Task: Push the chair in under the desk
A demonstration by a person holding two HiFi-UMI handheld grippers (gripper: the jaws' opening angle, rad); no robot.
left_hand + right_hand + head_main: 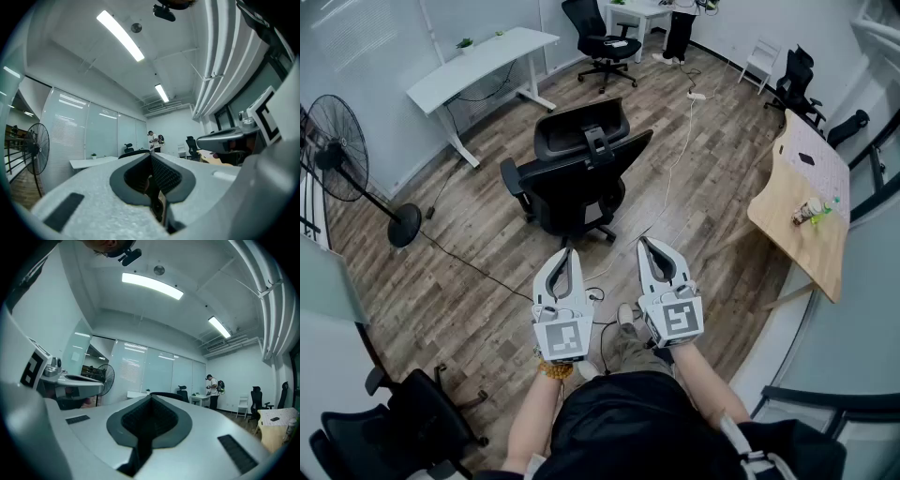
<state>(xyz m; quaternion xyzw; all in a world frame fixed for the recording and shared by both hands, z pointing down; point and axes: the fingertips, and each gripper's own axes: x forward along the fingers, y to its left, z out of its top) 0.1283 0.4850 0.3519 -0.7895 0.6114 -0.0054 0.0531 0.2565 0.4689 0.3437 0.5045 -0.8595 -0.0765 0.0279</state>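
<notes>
Our left hand-held gripper (568, 253) and right hand-held gripper (646, 244) have jaws pressed together, empty: blunt noses for shoving the chair (577, 173).

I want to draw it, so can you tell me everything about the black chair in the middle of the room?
The office chair is all black, seemingly plastic and fabric. Its back faces the person, an armrest sticks out at the left, and a wheeled base shows underneath. It stands upright on the wooden floor, out in the open, under no desk. Only the floor touches it.
</notes>
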